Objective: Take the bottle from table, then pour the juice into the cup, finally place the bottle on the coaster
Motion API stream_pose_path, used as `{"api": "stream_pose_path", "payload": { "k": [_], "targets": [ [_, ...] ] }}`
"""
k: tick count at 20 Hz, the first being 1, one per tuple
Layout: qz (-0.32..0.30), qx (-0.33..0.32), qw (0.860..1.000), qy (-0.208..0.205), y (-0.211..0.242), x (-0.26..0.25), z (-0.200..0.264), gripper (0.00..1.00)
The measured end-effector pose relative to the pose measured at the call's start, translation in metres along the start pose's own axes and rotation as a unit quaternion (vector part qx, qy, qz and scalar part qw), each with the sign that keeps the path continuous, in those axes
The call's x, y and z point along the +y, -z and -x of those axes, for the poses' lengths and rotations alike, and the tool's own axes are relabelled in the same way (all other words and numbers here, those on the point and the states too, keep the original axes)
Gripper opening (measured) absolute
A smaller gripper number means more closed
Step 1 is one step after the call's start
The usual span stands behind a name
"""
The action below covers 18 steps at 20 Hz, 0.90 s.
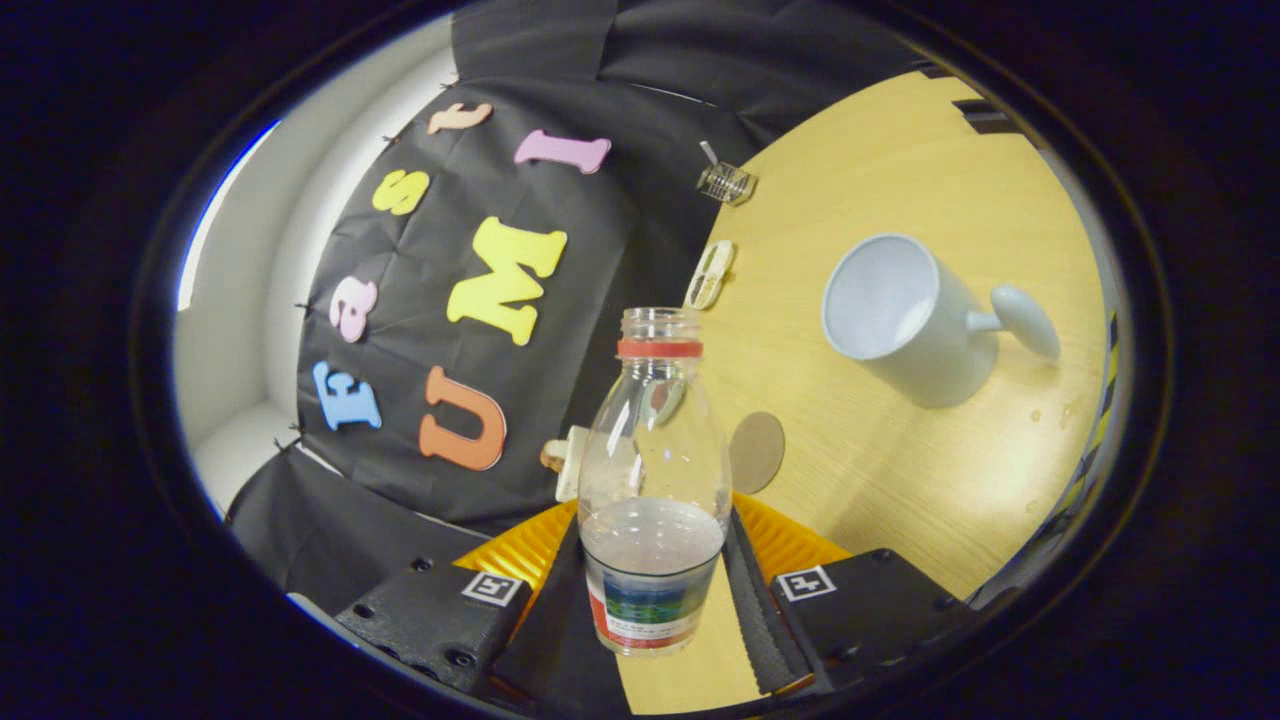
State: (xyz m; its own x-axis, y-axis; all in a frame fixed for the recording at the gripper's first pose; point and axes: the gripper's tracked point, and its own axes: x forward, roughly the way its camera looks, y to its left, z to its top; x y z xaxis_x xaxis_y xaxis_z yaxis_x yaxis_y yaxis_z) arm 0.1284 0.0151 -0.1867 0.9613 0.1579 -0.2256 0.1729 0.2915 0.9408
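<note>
A clear plastic bottle (653, 480) with a red neck ring, no cap and a coloured label stands between my fingers, with a little pale liquid low inside it. My gripper (650, 590) is shut on the bottle, both fingers pressing on its lower body. The whole view is rolled, so the wooden table (900, 440) looks tilted. A white cup (905, 315) with a handle sits on the table beyond my fingers and off to the right, its mouth facing me. A round brown coaster (756, 452) lies on the table just behind the bottle, partly hidden by it.
A small wire clip (726, 182) and a pale oblong object (710, 274) lie along the table's far edge by the black cloth wall. A small pale object (566, 462) shows just left of the bottle. Striped tape marks the table's right edge (1100, 420).
</note>
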Motion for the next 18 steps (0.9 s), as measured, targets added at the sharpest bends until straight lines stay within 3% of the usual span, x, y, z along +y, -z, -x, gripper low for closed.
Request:
{"api": "stream_pose_path", "payload": {
  "k": [5,18],
  "targets": [
    [-0.087,-0.015,0.996,-0.013,-0.018,-0.002,0.002,0.77],
    [-0.172,-0.012,0.985,-0.026,-0.032,0.007,-0.004,0.77]
  ]
}}
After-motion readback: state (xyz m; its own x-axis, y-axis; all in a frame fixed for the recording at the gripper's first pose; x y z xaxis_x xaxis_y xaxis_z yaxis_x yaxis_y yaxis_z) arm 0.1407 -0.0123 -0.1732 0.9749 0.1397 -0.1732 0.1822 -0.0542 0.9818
